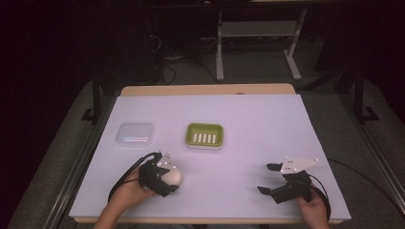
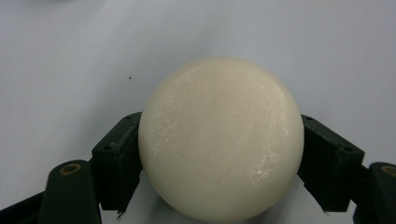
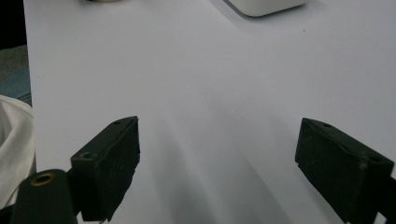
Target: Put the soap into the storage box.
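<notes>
The left gripper [image 1: 165, 179] is clamping the cream soap [image 2: 220, 137] at the near left, likely needing a lift toward the green soap dish [image 1: 205, 135] farther off, while the right gripper [image 1: 270, 179] is idling with jaws apart.

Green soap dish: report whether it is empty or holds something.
Empty. The green soap dish shows only its bare slotted bottom in the high view; the cream soap bar sits apart from it, between the left gripper's jaws.

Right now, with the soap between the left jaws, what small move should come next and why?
Probably lift the soap straight up. The left gripper has both jaws against its sides, it seems to rest on the table, and the green soap dish sits empty farther back.
</notes>
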